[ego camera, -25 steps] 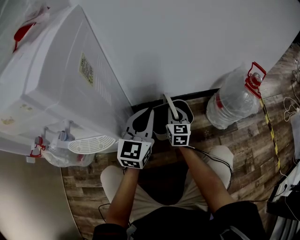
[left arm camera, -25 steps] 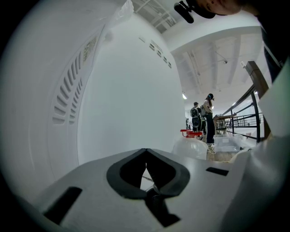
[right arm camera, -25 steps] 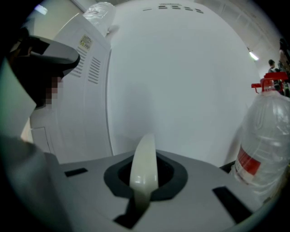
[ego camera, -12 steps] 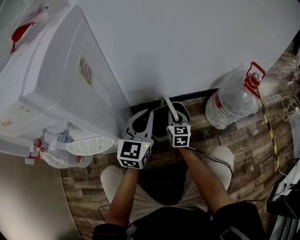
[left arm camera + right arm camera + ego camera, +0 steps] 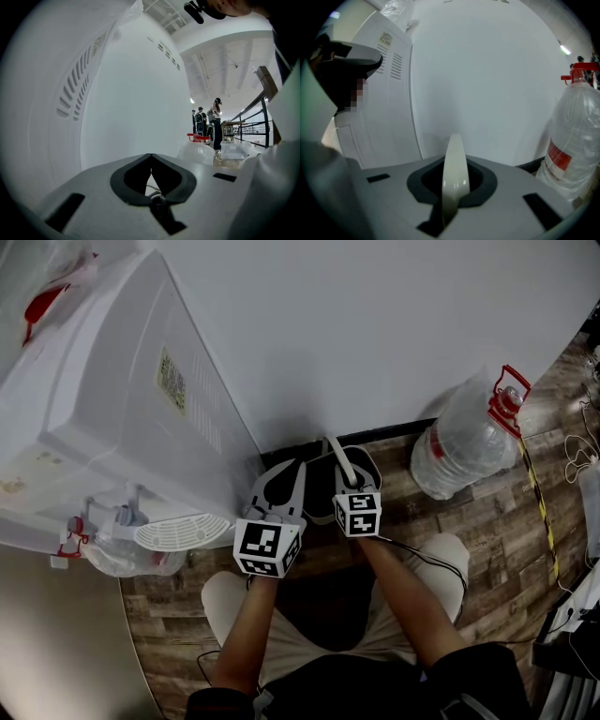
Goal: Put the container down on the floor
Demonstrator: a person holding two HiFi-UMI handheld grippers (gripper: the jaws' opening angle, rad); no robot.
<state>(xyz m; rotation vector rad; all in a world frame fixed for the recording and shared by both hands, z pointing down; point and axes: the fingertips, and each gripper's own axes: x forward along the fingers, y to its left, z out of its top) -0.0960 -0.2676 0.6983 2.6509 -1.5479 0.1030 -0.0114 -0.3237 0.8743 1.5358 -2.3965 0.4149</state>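
Head view: I noted both forearms stretched forward and low, side by side. The left gripper (image 5: 287, 470) and right gripper (image 5: 354, 454) pointed at the foot of the white wall (image 5: 375, 334), just right of a white appliance (image 5: 122, 399). A water jug (image 5: 469, 442) stood on the wood floor (image 5: 497, 521), well to the right.

Left gripper view: the left gripper (image 5: 151, 155) had its jaw tips together, with nothing between them.

Right gripper view: the right gripper (image 5: 455, 162) was clamped on a pale curved handle (image 5: 454, 150). I could not make out the container's body under the grippers. The jug (image 5: 574, 140) was far right.
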